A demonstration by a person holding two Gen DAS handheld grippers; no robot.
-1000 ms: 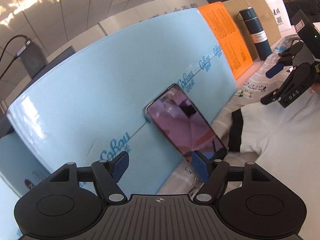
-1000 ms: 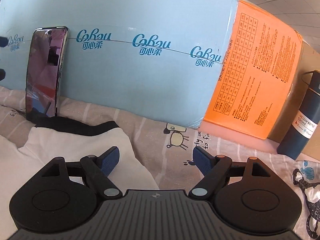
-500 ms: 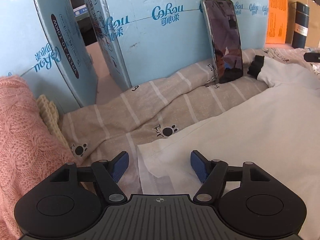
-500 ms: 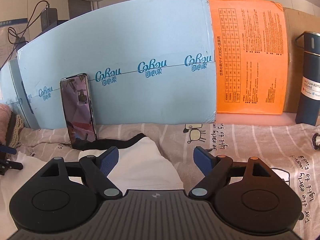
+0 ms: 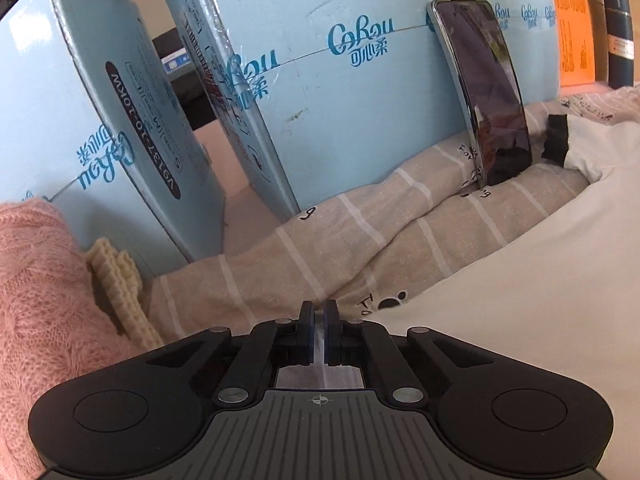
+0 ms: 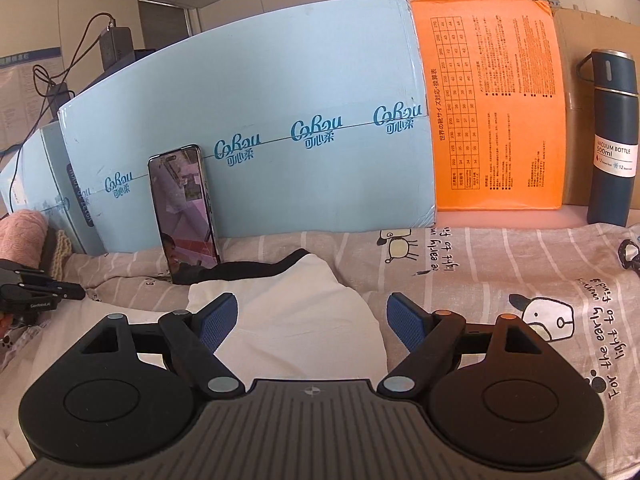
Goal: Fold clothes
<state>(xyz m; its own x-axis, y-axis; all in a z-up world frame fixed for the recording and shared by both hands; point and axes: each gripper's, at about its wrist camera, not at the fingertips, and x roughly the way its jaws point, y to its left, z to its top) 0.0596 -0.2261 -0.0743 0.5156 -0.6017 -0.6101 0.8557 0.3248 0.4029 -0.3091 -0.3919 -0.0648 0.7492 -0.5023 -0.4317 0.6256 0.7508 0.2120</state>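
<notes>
Left wrist view: the left gripper (image 5: 318,320) was clamped on the white shirt's (image 5: 520,280) edge, over the striped sheet (image 5: 360,232).

Right wrist view: the right gripper (image 6: 308,320) stood apart above the shirt's sleeve; it should pinch the matching edge before lifting.

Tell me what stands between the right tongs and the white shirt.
Nothing visible does. The right tongs hang open just above the white shirt; the phone stands farther back, leaning on the blue box.

Left wrist cam sits low, close over bedsheet (image 5: 400,216), facing past jaws to blue box (image 5: 340,120). Right cam higher, facing same box (image 6: 280,100); both share phone (image 5: 488,92) (image 6: 184,208).
</notes>
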